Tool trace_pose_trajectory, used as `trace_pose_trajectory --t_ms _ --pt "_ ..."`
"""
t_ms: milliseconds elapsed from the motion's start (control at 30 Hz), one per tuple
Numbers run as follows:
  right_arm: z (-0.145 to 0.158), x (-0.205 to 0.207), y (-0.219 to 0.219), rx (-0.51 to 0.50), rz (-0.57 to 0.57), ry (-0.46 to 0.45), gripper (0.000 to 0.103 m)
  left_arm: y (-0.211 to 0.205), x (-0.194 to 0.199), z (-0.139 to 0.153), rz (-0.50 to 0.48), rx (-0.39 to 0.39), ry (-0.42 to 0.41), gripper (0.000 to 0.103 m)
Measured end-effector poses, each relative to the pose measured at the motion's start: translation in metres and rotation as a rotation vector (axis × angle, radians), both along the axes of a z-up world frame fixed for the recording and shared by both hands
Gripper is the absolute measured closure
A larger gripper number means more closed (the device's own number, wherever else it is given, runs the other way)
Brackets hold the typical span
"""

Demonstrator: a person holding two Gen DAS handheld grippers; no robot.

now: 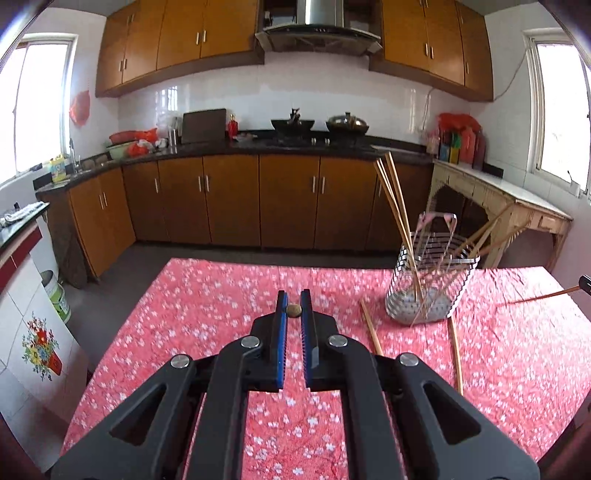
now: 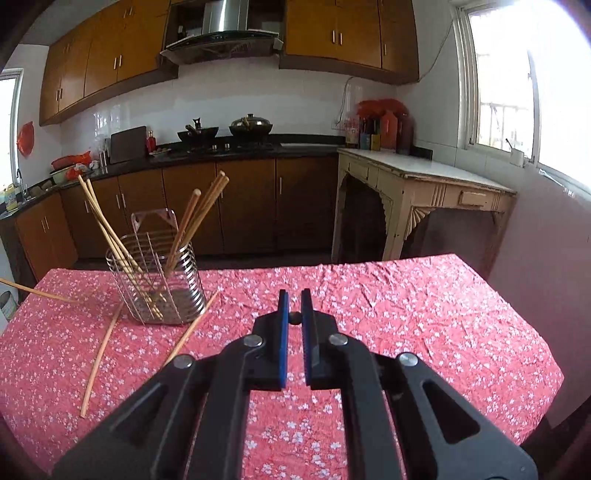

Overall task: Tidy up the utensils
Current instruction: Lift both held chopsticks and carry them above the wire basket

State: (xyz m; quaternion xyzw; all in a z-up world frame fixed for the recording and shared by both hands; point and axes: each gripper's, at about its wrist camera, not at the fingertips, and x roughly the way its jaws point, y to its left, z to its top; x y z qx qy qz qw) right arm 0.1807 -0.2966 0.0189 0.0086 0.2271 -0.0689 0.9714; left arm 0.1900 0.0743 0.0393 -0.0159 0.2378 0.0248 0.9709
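Both cameras sit just behind their own gripper, above the near part of the tabletop (image 1: pixel 221 288), looking forward and slightly down toward the far kitchen counter (image 1: pixel 258 146). The left wrist view looks from the left side, so the wire holder (image 1: pixel 430 280) stands to its right; the right wrist view looks from the right side, with the wire holder (image 2: pixel 157 280) to its left. The 2 views share the holder, the loose chopsticks (image 2: pixel 99 354) and the counter.

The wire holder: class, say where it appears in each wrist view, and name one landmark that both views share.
Left wrist: wire holder at right of centre, on the far part of the red cloth.
Right wrist: holder at left, on the cloth's far part.
Shared landmark: range hood.
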Motion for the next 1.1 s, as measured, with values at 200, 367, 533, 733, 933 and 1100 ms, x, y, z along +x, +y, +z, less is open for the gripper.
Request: trace_pose_trajectory --t_ms 200,367,533,733,933,1100 --pt "0.035 0.008 0.003 0.018 0.014 -0.067 0.096 0.006 0.009 0.024 0.03 -0.019 -0.037 0.096" --pt "0.05 0.013 0.005 0.04 0.031 -0.089 0.096 0.008 0.012 0.03 0.037 -0.026 -0.045 0.096" --pt "0.057 0.013 0.007 0.058 0.05 -0.098 0.096 0.005 0.013 0.033 0.033 -0.022 -0.052 0.096" --pt "0.064 0.009 0.012 0.087 0.09 -0.092 0.096 -0.002 0.011 0.037 0.017 -0.021 -0.062 0.096" --pt "0.094 -0.002 0.022 0.151 0.174 -0.124 0.096 -0.017 0.007 0.062 -0.023 -0.032 -0.105 0.096" --pt "0.126 -0.006 0.034 0.191 0.245 -0.161 0.096 -0.038 0.009 0.089 -0.067 -0.048 -0.151 0.096"
